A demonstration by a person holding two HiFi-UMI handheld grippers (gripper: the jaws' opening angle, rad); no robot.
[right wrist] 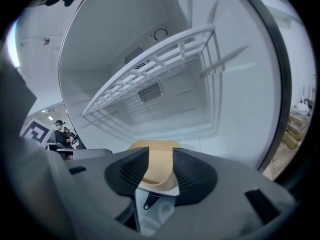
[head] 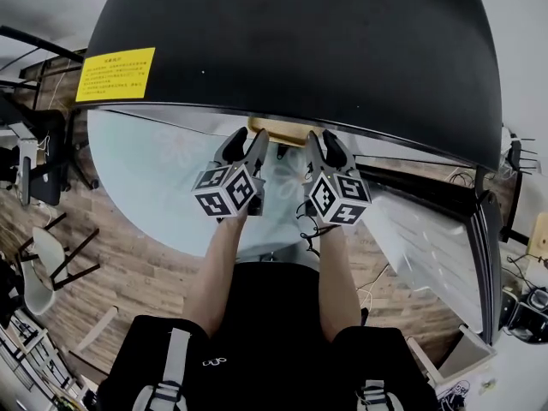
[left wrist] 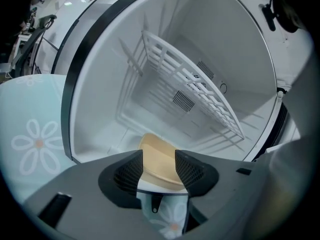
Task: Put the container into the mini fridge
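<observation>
The mini fridge (head: 300, 50) is black on top and stands open, with a white inside (left wrist: 100, 94) (right wrist: 240, 84). The container, seen by its beige lid (head: 282, 132), lies at the front of the fridge floor. My left gripper (head: 244, 148) and right gripper (head: 318, 150) reach to its two ends. In the left gripper view the lid (left wrist: 159, 156) lies between the jaws of the left gripper (left wrist: 159, 168). The right gripper (right wrist: 161, 165) likewise has the lid (right wrist: 159, 156) between its jaws. Both pairs of jaws stand wide and seem not to press on it.
A white wire shelf (left wrist: 190, 84) (right wrist: 150, 66) crosses the fridge above the container. The fridge door (head: 437, 238) hangs open at the right. A pale blue flowered cloth (head: 154, 178) (left wrist: 35, 139) covers the table in front. A yellow label (head: 116, 74) is on the fridge top.
</observation>
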